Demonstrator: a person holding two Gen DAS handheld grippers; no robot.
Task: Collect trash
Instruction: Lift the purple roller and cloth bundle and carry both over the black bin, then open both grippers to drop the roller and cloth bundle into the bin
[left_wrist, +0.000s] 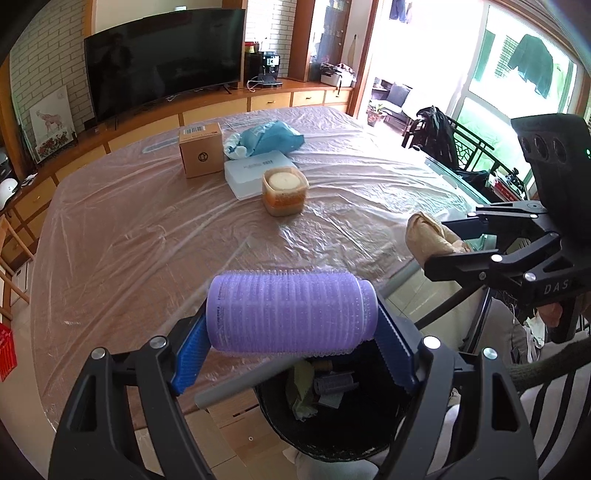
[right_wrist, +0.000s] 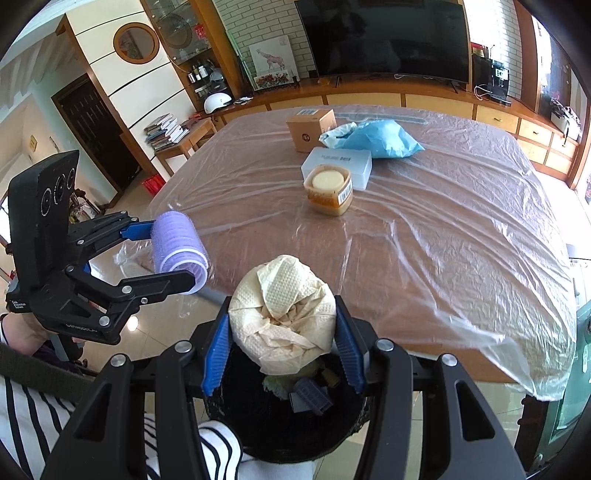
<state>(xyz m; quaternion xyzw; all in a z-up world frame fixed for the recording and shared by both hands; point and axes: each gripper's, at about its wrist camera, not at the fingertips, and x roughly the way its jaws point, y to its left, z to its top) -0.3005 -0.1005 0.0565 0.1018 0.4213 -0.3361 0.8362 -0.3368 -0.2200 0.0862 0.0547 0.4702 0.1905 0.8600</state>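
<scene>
My left gripper (left_wrist: 291, 350) is shut on a purple hair roller (left_wrist: 291, 314), held sideways above a black trash bin (left_wrist: 332, 435). The roller (right_wrist: 179, 251) and left gripper (right_wrist: 166, 254) also show in the right wrist view. My right gripper (right_wrist: 282, 347) is shut on a crumpled beige paper towel wad (right_wrist: 284, 314), held over the same bin (right_wrist: 284, 435). In the left wrist view the right gripper (left_wrist: 436, 243) holds the wad (left_wrist: 428, 236) at the table's right edge. The bin holds paper scraps and a grey roller (right_wrist: 310, 400).
On the plastic-covered table (right_wrist: 424, 240) stand a cardboard box (right_wrist: 308, 129), a blue plastic bag (right_wrist: 373, 140), a white flat box (right_wrist: 336, 162) and a food tub with orange residue (right_wrist: 328, 190). A TV and cabinets stand behind. A chair is at the right.
</scene>
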